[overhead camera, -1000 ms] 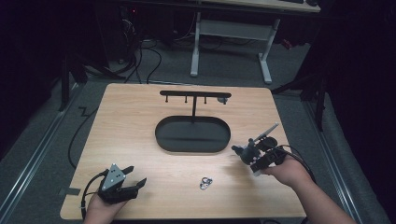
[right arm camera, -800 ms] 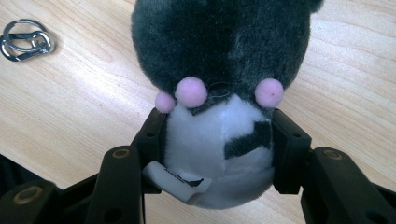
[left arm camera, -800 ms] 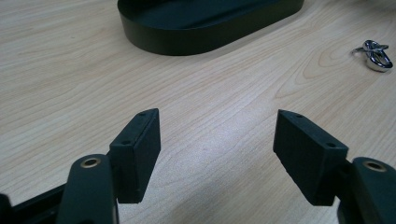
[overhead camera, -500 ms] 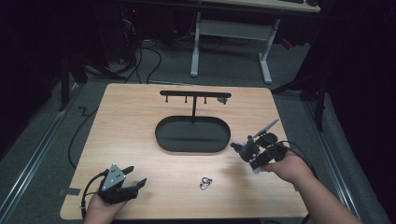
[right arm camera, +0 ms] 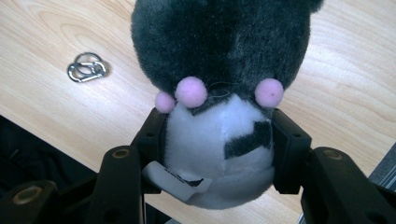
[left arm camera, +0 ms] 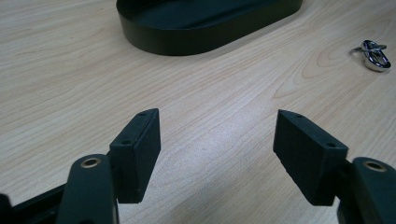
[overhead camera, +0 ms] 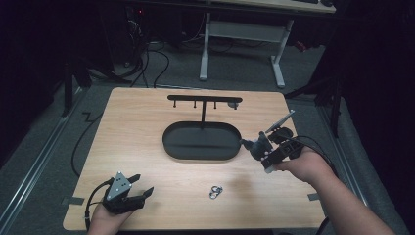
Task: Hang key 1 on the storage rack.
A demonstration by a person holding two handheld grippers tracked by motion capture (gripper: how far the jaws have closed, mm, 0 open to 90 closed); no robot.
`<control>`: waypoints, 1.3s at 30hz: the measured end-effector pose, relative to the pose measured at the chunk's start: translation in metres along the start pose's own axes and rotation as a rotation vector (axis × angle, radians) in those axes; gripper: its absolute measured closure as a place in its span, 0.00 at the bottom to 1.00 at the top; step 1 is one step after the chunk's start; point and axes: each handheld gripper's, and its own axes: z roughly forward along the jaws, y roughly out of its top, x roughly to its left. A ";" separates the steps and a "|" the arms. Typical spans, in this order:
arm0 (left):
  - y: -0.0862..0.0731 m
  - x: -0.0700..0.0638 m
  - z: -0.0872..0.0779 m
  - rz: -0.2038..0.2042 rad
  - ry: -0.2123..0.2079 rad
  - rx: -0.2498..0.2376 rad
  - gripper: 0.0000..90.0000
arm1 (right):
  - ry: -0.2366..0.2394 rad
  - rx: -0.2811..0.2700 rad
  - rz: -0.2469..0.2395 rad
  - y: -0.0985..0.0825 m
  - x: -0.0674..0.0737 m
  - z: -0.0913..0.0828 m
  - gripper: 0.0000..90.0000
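The right gripper (right arm camera: 217, 140) is clasping a small plush toy (right arm camera: 219, 70) by its white lower body, one black jaw pressing on each flank, so the dark grey upper part and the pink nubs are projecting freely beyond the jaw tips. Gripping the narrower white section appears deliberate: it is leaving the bulk of the toy clear for whatever placement is to come. In the high view the right gripper (overhead camera: 262, 147) is hanging above the wooden table (overhead camera: 147, 117), just beside the right end of the black oval tray (overhead camera: 171, 144), with the toy lifted off the table surface. The tray carries a slim post and a crossbar with pegs (overhead camera: 203, 99), which suggests a hanging stand; whether the toy is meant for tray or pegs cannot be told.

A small metal clip (overhead camera: 215, 192) is lying on bare wood near the front edge, well apart from the tray and roughly between the two hands; it is also showing in the left gripper view (left arm camera: 372, 55) and the right gripper view (right arm camera: 87, 67).

The right hand (overhead camera: 306, 166) is angling in from the lower right, forearm extended, jaws pointing toward the tray. The left gripper (left arm camera: 217, 149) is resting low at the front left corner (overhead camera: 129, 193), its jaws spread wide and holding nothing, aimed across the table toward the tray.
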 end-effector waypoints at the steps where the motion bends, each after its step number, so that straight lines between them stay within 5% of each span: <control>1: 0.000 0.000 0.000 0.001 0.000 0.000 0.36 | -0.001 -0.007 -0.018 0.001 0.000 -0.002 0.55; 39: -0.001 0.001 0.002 0.002 -0.009 0.004 0.36 | 0.020 -0.025 0.000 0.044 0.004 -0.004 0.55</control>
